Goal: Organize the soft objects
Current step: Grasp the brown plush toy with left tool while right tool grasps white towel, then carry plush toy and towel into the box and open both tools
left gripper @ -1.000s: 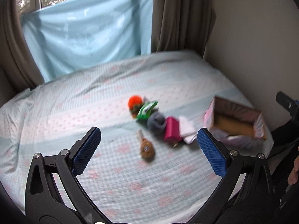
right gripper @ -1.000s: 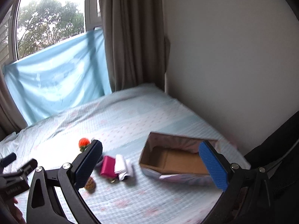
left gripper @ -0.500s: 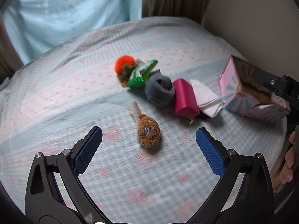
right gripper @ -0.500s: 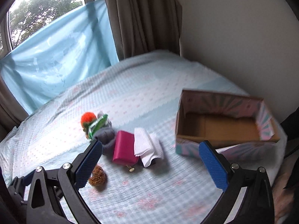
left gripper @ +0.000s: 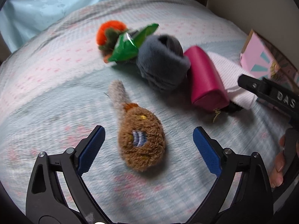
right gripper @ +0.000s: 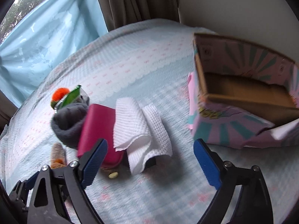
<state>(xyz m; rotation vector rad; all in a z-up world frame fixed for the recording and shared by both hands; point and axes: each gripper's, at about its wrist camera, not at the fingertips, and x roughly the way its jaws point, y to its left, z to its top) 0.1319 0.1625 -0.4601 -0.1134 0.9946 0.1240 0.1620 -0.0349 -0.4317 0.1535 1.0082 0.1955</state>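
A brown plush toy [left gripper: 141, 141] with a grey tail lies on the bed between the blue pads of my open left gripper [left gripper: 147, 147]. Behind it lie an orange plush [left gripper: 110, 31], a green snack bag [left gripper: 130, 43], a rolled grey sock [left gripper: 161, 65], a magenta pouch [left gripper: 205, 78] and a white cloth [left gripper: 233, 74]. My open right gripper [right gripper: 149, 160] hovers just before the white cloth [right gripper: 138, 128] and magenta pouch [right gripper: 97, 125]. The grey sock [right gripper: 69, 121] lies left of them. An open pink and teal cardboard box [right gripper: 243, 97] stands to the right.
The bed has a light blue sheet [right gripper: 130, 65] with pink marks. A wall and brown curtain [right gripper: 136, 1] stand behind, with blue fabric [right gripper: 46, 35] over the window. The right gripper's body [left gripper: 269, 97] shows at the right edge of the left wrist view.
Both grippers have moved forward and down toward the bed. The left one now straddles the brown plush; the right one has closed in on the white cloth and pouch.
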